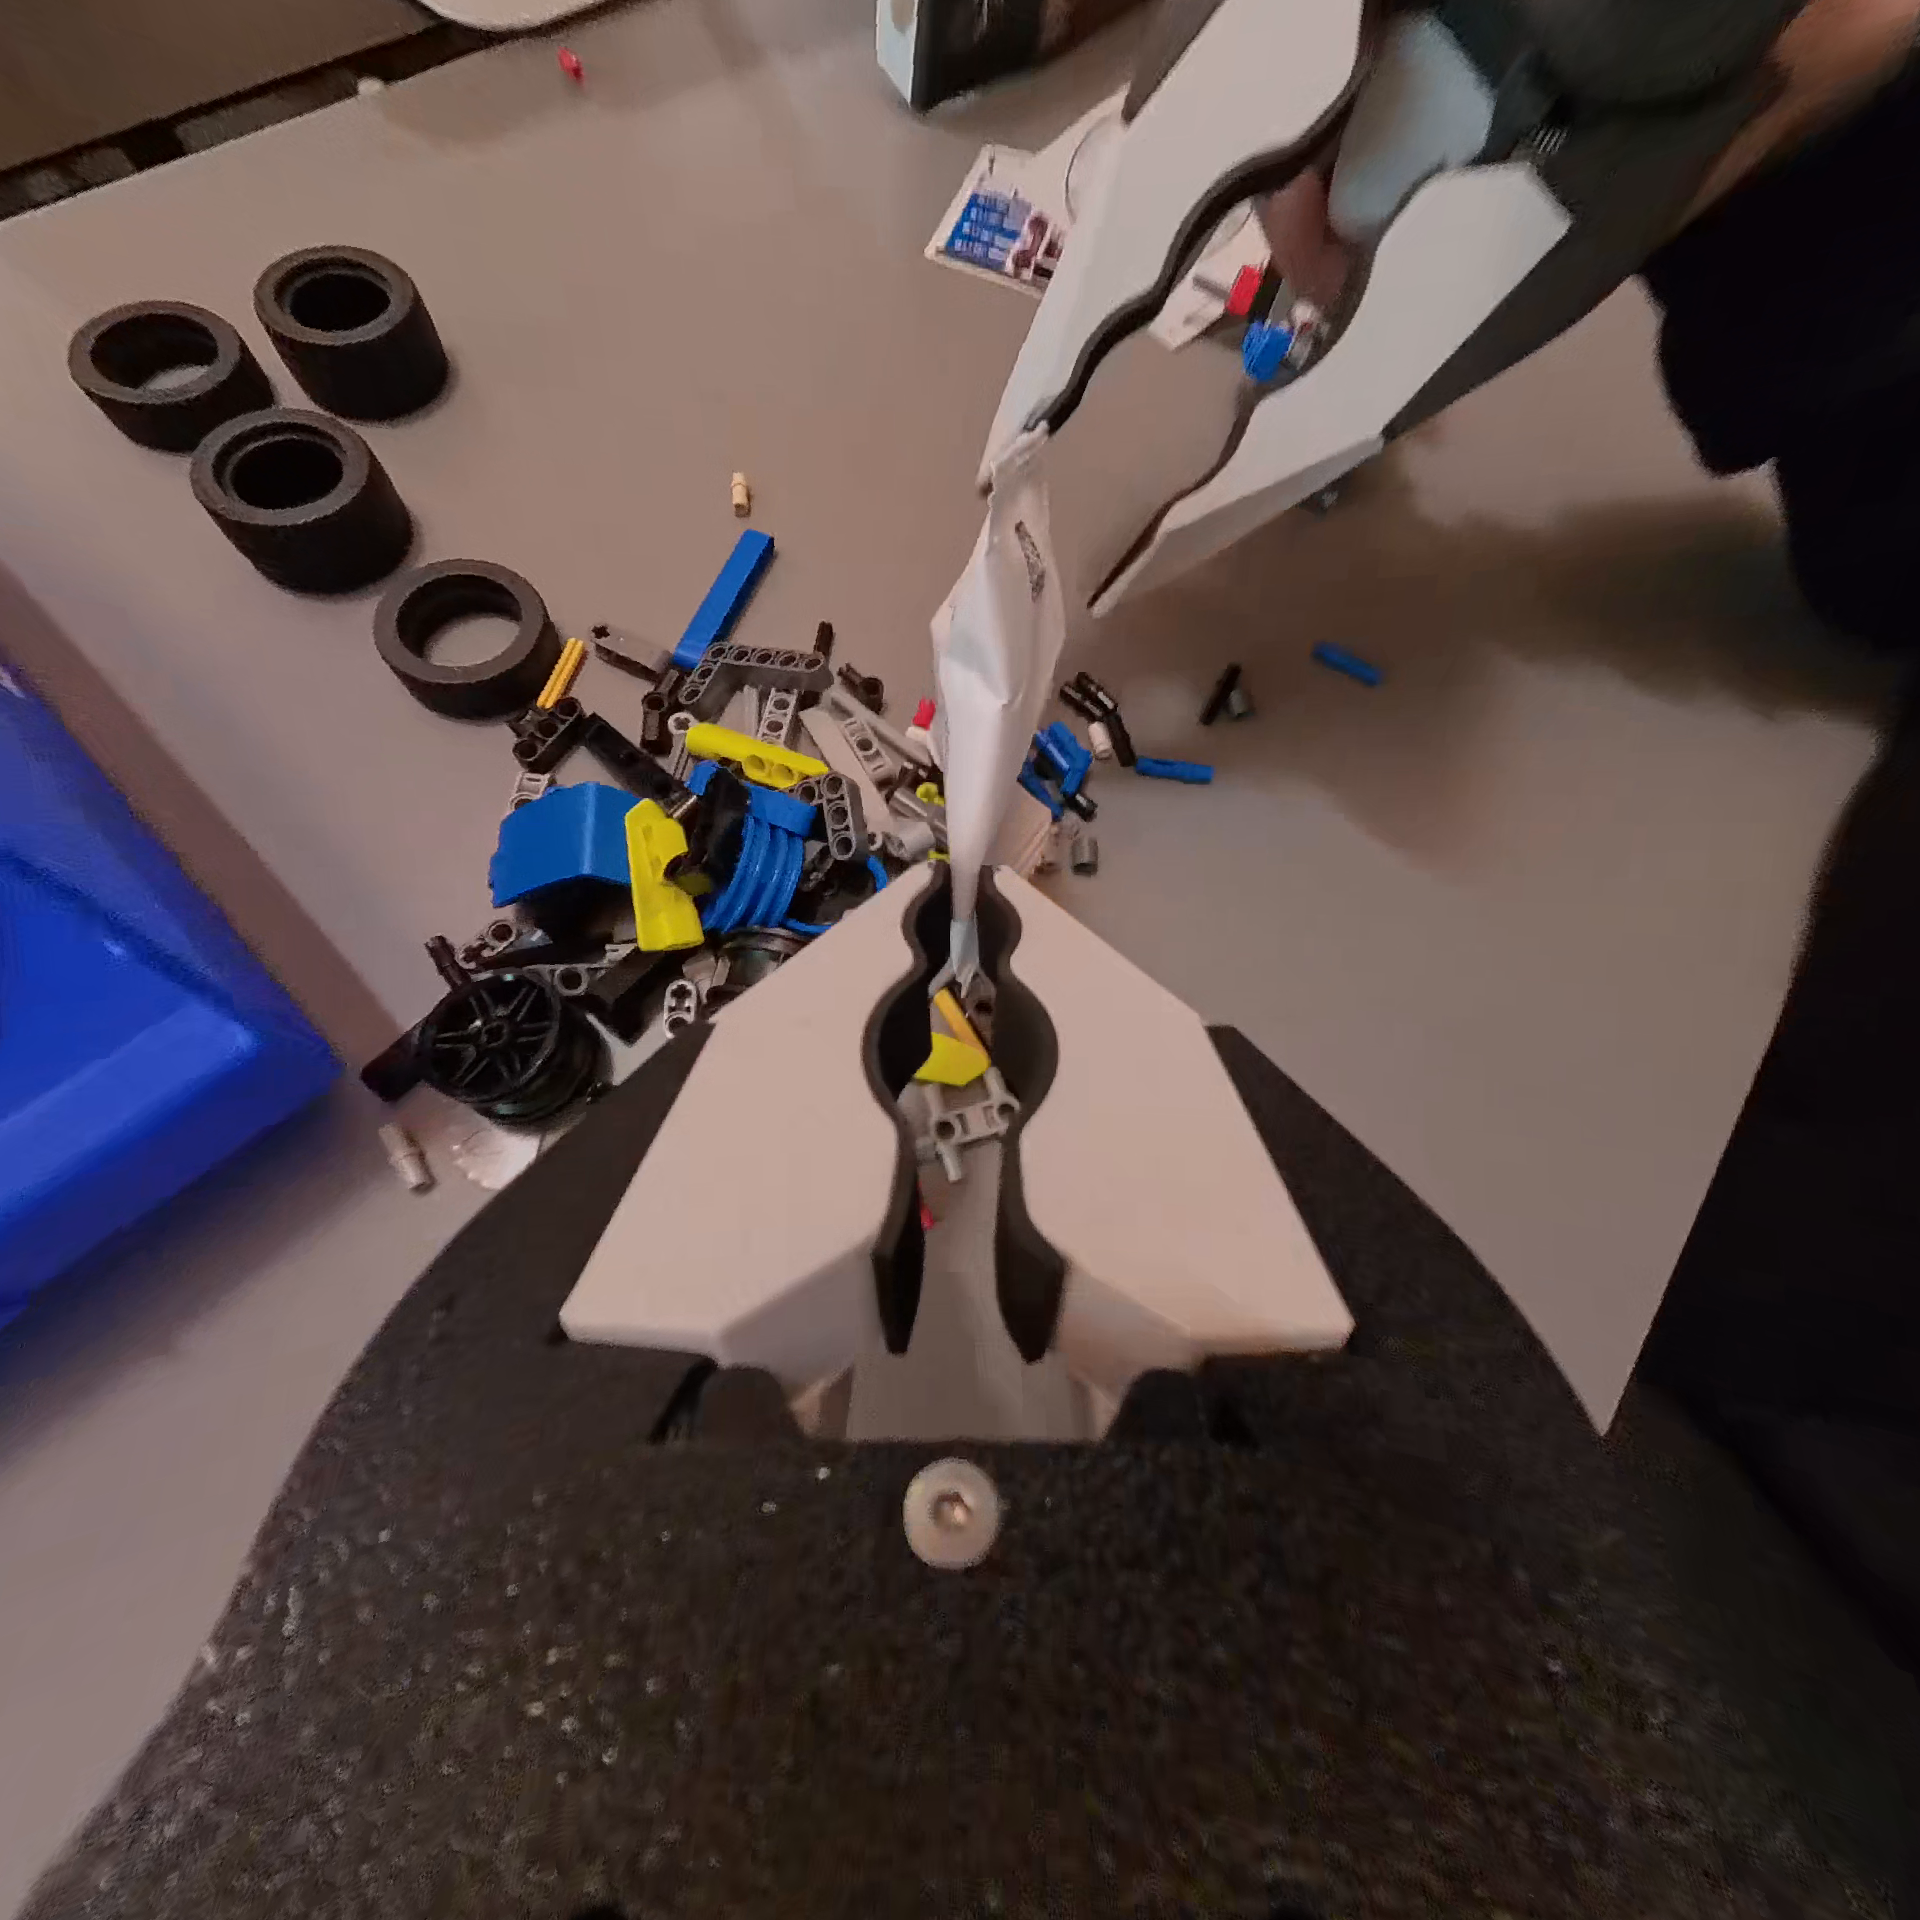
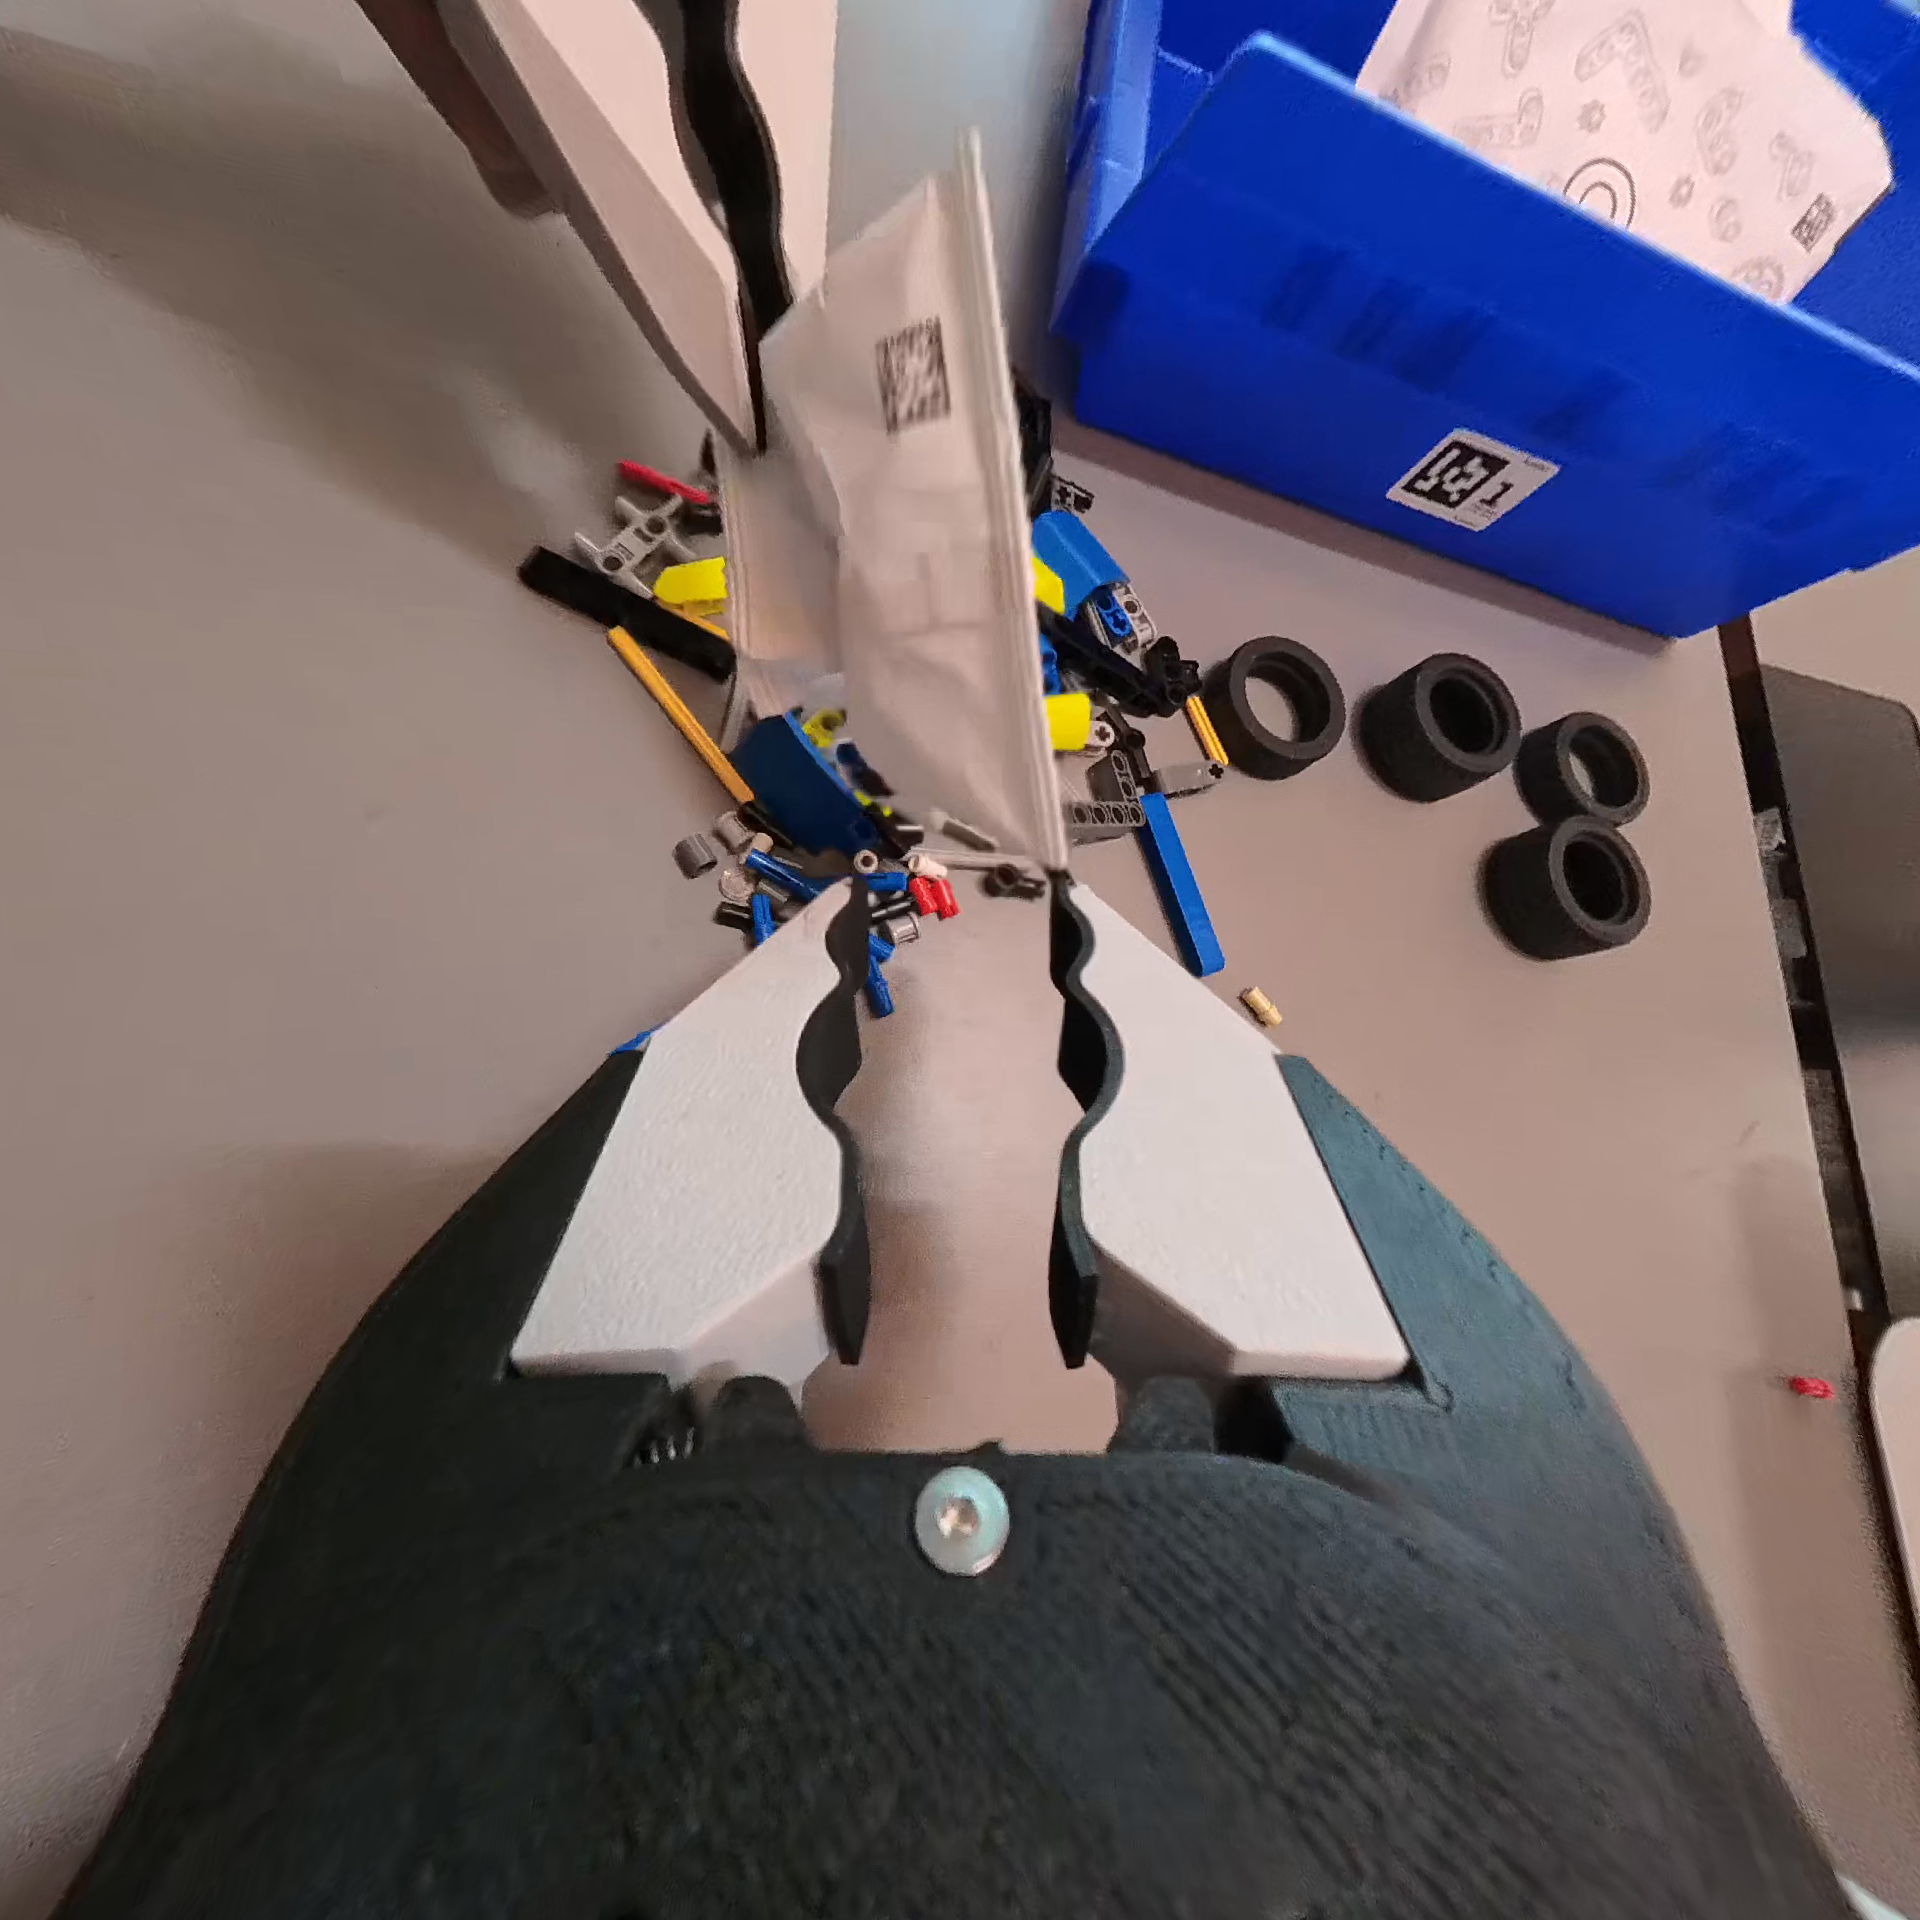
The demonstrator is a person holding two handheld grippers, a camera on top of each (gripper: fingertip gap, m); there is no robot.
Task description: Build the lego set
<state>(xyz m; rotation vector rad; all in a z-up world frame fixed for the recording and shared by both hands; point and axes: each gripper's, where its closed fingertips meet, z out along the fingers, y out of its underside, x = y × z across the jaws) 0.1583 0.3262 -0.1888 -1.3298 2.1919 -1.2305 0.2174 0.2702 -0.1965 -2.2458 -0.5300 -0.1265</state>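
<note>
Left wrist view: white paper bag point(image 1: 997, 665) is held stretched over the pile of lego parts point(image 1: 727, 821) on the table point(image 1: 1403, 935), long axis running from the left tool point(image 1: 961, 894) up toward the right tool point(image 1: 1060, 509). Left tool is clenched on the lower corner of the bag. Right tool, in right wrist view point(image 2: 956, 883), has its jaws apart; only the tip of one finger point(image 2: 1060, 883) touches the bag's edge point(image 2: 997, 520), so no real grip is seen there. Bag appears flat and mostly emptied, mouth direction cannot be told. Parts are scattered around the pile, some well apart from it. Four black tyres point(image 1: 301, 457) stand beside the pile, a black wheel rim point(image 1: 499, 1044) at its near edge, blue bin point(image 2: 1455, 343) beyond them with another printed bag inside. Risks, as judged: with one-sided grip the bag could swing and sweep small pins point(image 2: 873, 904) off toward the table edge; any parts left inside could be flung out if it is pulled away fast; a sideways pull could tear the paper.
</note>
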